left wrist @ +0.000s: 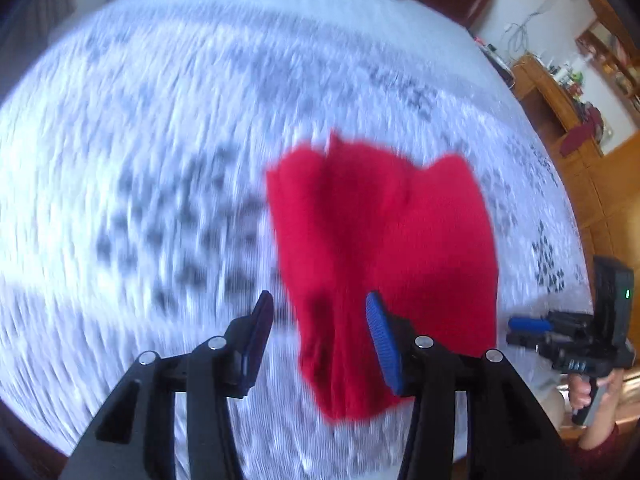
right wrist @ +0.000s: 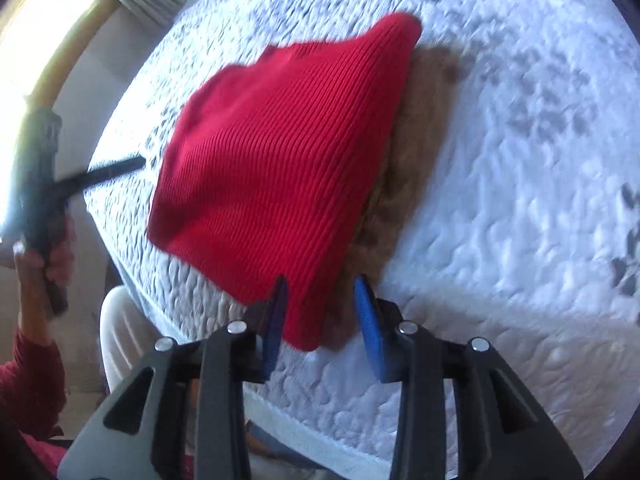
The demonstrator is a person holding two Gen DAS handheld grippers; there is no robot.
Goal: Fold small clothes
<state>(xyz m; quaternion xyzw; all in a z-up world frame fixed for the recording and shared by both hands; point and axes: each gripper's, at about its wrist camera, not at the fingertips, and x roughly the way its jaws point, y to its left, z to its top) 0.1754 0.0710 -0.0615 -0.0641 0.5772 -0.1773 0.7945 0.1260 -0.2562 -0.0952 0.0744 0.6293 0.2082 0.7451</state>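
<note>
My left gripper has its fingers spread wide and released, gripping nothing; the near tip of the red knit garment shows in the gap between them, lower down on the bed, and I cannot tell whether either pad brushes it. My right gripper is likewise parted and empty, its blue ribbed fingers straddling the near corner of the same garment.

From the left wrist view the garment's long axis runs away from the fingers, narrow at the near end and widening toward the far end, where the edge splits into two rounded lobes. From the right wrist view it reads as a rough wedge, its ribs running crosswise, the broad side lying toward the left edge of the bed and a rounded corner pointing up and away. The fabric is a fine ribbed knit, soft and slightly rumpled, lying flat in a folded shape. A brownish shadow or underlayer edges its right side; I cannot tell which.

It rests on a white quilted mattress with a puckered, bubbly surface and grey printed motifs. Both views are motion-blurred. Each gripper is held by a hand at a pistol-style handle, sleeve red, angled down toward the bed.
</note>
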